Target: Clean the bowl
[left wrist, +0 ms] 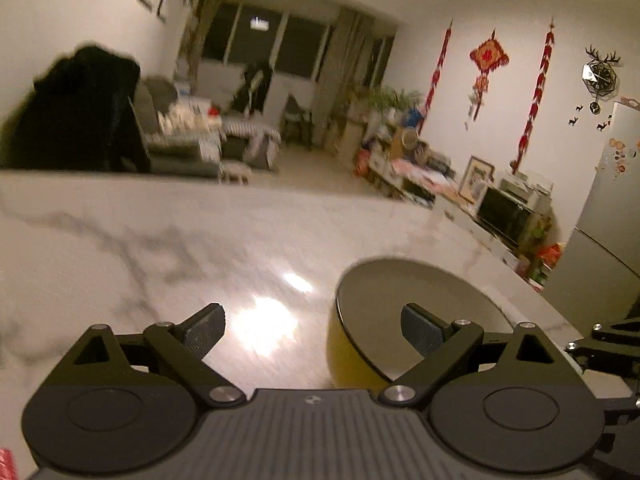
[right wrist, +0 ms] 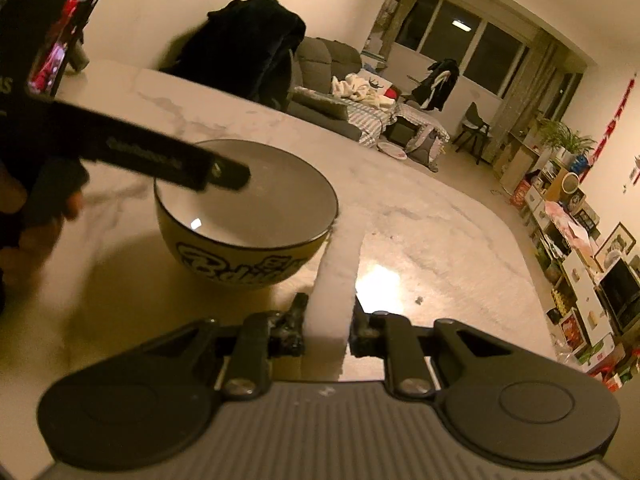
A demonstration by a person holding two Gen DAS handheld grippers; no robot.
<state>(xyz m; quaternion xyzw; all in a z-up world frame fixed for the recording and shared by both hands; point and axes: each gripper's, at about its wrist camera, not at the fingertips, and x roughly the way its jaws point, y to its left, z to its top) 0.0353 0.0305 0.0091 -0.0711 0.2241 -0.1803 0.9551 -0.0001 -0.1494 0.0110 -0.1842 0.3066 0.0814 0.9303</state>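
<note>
Left wrist view shows your left gripper (left wrist: 314, 326) with its jaws spread wide and nothing between them. One finger (left wrist: 422, 326) hangs over the grey inside of the bowl (left wrist: 400, 300), while the other sits over bare marble table (left wrist: 160, 248) outside the rim. The bowl's rim therefore lies between your two fingers, but neither pad touches it as far as the frame lets you judge. The bowl is yellow on the outside, upright, and stands on the table near your right-hand side of that view.

From the right wrist view, your right gripper (right wrist: 330, 314) is closed on a white sponge block (right wrist: 340, 264), pinched by both fingers at its near end. The block reaches forward, and its far end comes up against the bowl's (right wrist: 248, 216) outer wall just below the rim; whether it truly presses there you cannot tell, since the picture is blurred. In this view your left gripper's finger (right wrist: 224, 172) crosses over the bowl's rim and ends above its interior. The bowl shows black lettering on its yellow side and a small glint of light on its inner floor. A phone (right wrist: 68, 36) stands propped at the table's far corner, well apart from the bowl, its screen lit.
</note>
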